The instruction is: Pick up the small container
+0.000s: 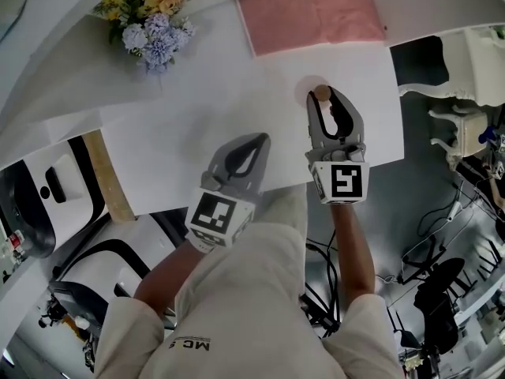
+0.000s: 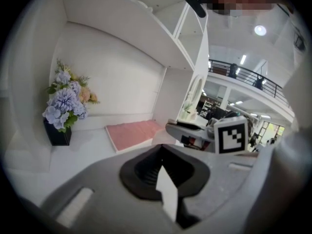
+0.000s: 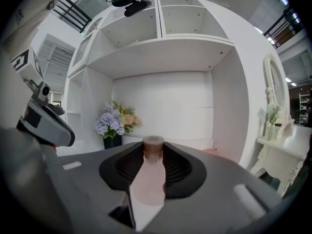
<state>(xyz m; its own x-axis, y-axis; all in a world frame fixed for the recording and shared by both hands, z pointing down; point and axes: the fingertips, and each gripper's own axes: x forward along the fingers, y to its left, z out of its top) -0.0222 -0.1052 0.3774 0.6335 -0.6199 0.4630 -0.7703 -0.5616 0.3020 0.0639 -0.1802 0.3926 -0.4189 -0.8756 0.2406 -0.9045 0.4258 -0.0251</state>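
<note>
one small container [image 3: 148, 179], seemingly light, stiff and slick, sits clamped just under its brown cap [image 3: 153, 144] in the right gripper [image 1: 327, 99]; the left gripper [image 1: 263, 139] is closed, empty.

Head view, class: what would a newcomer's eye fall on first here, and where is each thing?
The right hand-held gripper grips a small pink container with a brown cap, over the white table. A bouquet of blue and yellow flowers stands at the table's far left. A pink cloth lies along its far edge.
</note>
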